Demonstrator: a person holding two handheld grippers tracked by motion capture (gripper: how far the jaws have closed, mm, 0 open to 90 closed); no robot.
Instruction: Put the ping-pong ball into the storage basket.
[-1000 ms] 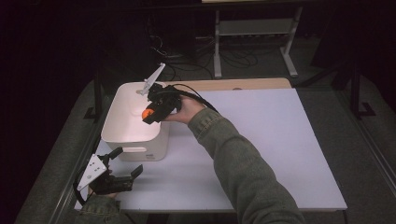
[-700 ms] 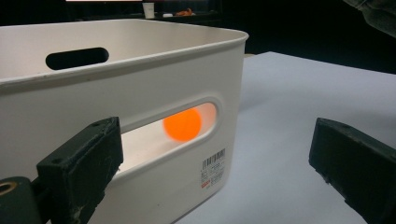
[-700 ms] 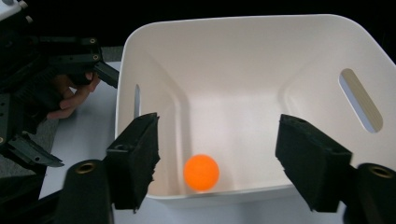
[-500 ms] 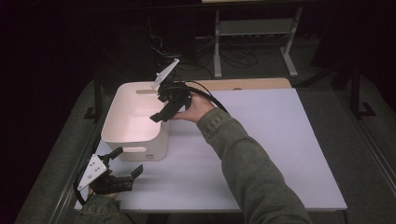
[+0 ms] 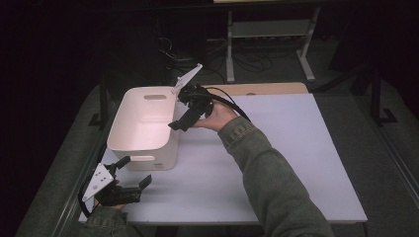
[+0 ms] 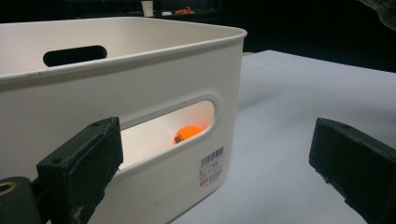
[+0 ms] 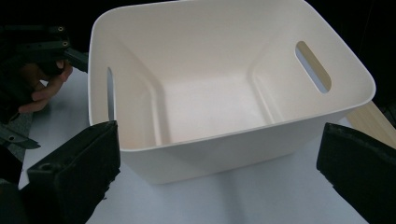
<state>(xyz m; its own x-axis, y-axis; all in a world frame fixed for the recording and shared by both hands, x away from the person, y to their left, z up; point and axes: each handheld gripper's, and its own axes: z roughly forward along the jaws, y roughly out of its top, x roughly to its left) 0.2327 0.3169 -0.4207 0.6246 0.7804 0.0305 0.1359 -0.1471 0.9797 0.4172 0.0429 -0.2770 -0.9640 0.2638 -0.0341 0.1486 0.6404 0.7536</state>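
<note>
Right gripper (image 5: 184, 120) hangs at the near-right rim of the white bin (image 5: 143, 129), jaws just swung wide apart, nothing between them. In its own view the bin sits straight ahead of the spread jaws. Down by the table's near-left corner, the left gripper (image 5: 134, 173) rests low on the white table (image 5: 276, 148), jaws wide too, empty. Ahead of its left jaw, through the bin's handle slot, there's the orange ball (image 6: 187, 134), lying inside the bin

The small orange ball (image 6: 187, 134) shows only partly through the handle slot of the white plastic bin (image 6: 140, 79).
</note>
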